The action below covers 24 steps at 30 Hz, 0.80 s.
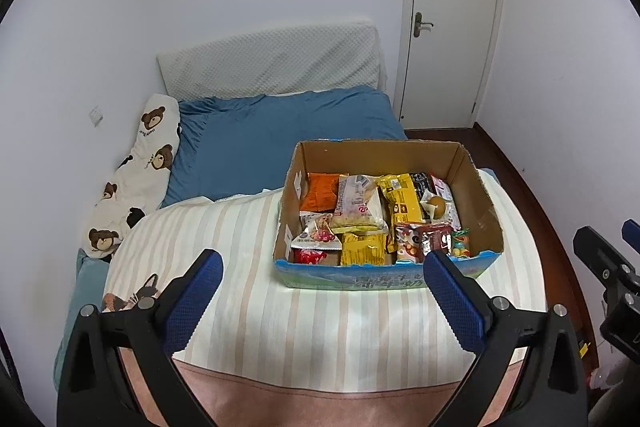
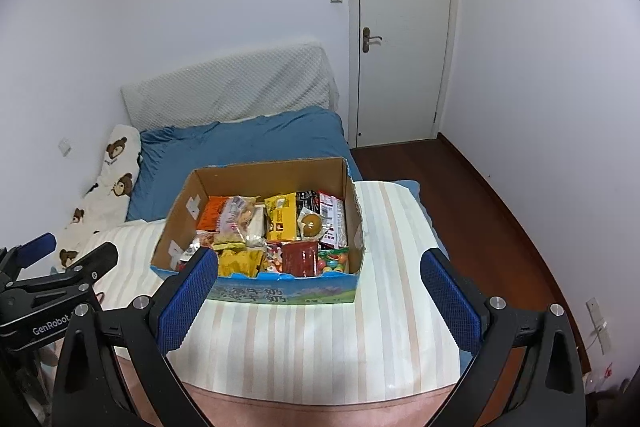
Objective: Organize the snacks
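Cardboard, with a blue printed front, the box [image 1: 386, 275] sits on a striped blanket [image 1: 280, 307] just ahead of both grippers, packed with snacks. The left gripper [image 1: 324, 267] hangs above the blanket with its fingers spread wide and nothing between them; the box lies ahead of it and to its right, the near wall passing behind the tip of its right finger [image 1: 452, 295]. The right gripper [image 2: 319, 267] is likewise spread and empty, with the box ahead and slightly to its left, its left finger [image 2: 188, 299] overlapping the box's near left corner in that view; whether it touches cannot be told.

Inside the box, nearest the grippers, are a yellow packet [image 1: 362, 247], a dark red packet [image 2: 300, 259] and a small bag of coloured sweets [image 2: 334, 263]. Farther in lie an orange packet [image 1: 320, 191], a pale wrapped bun [image 1: 360, 203], a tall yellow packet [image 2: 282, 217] and a round brown cake [image 2: 311, 225] in clear wrap.

Beyond the box stretches a blue sheet [image 1: 280, 139], with a bear-print pillow [image 1: 136, 179] to the far left, and a white door [image 2: 404, 35] beyond to the right.
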Tool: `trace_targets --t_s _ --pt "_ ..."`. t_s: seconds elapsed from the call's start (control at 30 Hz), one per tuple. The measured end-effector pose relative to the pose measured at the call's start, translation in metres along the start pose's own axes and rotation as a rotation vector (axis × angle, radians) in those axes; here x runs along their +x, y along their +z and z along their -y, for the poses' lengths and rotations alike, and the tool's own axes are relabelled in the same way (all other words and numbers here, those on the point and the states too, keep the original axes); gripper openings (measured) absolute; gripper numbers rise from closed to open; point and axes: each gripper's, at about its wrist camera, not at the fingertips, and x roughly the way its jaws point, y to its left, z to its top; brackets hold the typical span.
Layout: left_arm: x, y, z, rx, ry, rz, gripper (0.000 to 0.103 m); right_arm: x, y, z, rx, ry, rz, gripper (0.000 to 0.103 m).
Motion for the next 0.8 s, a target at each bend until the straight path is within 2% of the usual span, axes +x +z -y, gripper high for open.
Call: trace_targets --t_s 0.37,0.8 --pt "0.026 0.008 0.011 0.019 -0.014 -0.053 0.103 0.039 0.0 0.0 0.005 -0.015 -0.067 0.103" --pt "0.03 0.007 0.015 0.021 -0.025 -0.063 0.103 0.039 -0.002 0.005 0.016 -0.026 -0.066 0.103"
